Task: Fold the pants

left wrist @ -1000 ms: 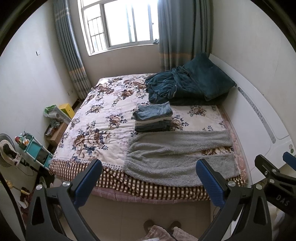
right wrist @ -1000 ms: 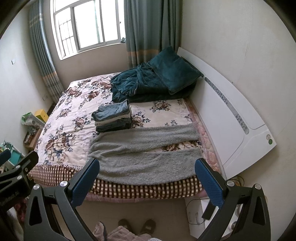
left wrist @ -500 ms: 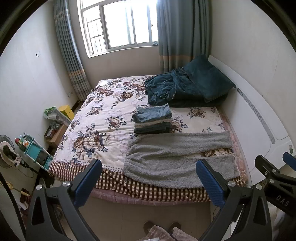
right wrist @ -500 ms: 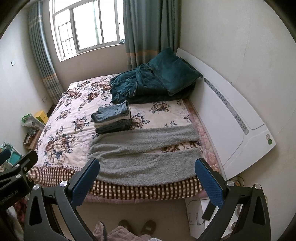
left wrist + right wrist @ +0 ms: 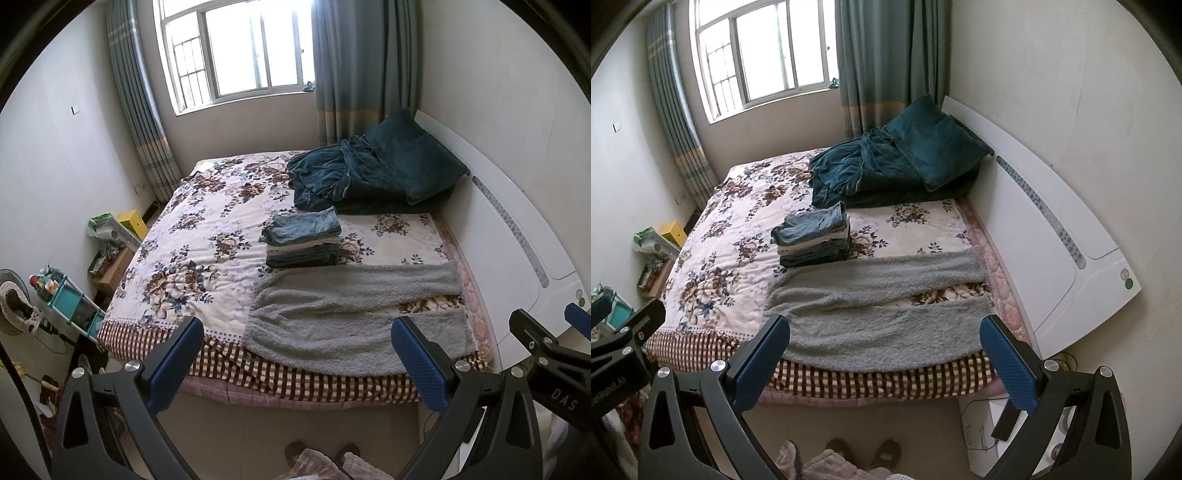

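A: Where are the pants (image 5: 354, 314)?
B: Spread flat on the bed (image 5: 207, 236), straight ahead of both tools, waist toward the left tool (image 5: 295, 363), legs running right and split apart toward the headboard (image 5: 1052, 236).
A: And the tools?
B: Left tool's fingers stand wide apart, gripping nothing. The right tool (image 5: 886, 363) is the same, spread and empty, above the floor short of the bed's edge.
A: Anything past the pants?
B: A stack (image 5: 812, 240) of folded clothes, just beyond them; farther off, a teal blanket (image 5: 886, 166).

Dark teal blanket (image 5: 373, 177) heaped against white headboard (image 5: 517, 236); floral bedspread (image 5: 207, 236) (checked border); slippers (image 5: 864, 448) on floor.
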### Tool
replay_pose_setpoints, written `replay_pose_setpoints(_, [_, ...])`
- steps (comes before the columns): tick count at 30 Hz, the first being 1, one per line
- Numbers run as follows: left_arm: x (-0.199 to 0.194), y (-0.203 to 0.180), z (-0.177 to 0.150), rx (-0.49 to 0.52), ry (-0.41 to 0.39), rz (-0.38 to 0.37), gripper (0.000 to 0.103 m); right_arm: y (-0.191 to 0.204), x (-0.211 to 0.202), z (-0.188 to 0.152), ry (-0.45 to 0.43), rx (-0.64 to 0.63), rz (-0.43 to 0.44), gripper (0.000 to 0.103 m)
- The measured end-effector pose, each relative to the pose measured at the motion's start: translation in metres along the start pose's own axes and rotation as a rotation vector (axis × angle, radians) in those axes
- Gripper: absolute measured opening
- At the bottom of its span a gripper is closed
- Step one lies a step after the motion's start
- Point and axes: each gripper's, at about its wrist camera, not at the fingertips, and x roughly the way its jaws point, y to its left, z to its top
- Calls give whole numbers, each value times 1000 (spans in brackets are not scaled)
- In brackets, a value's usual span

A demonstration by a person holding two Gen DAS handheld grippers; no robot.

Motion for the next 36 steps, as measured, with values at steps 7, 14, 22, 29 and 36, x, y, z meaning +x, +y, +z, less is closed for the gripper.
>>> replay_pose_setpoints(7, [1, -5, 6, -11, -1, 5, 103, -8, 9, -1, 10, 1, 8, 103])
replay_pose_setpoints(14, [34, -32, 14, -30, 12, 62, 103, -26, 61, 2, 47, -19, 11, 103])
replay_pose_setpoints(22, [126, -48, 25, -10, 106, 78, 103, -31, 171, 27, 136, -9, -51, 103])
replay_pose_setpoints(29, [256, -60, 59, 23, 195, 35, 103, -32, 320, 63, 258, 45, -144, 103])
replay_pose_setpoints(36, [416, -79, 97, 68, 316, -10, 103, -30, 485, 92, 386, 64, -239, 103])
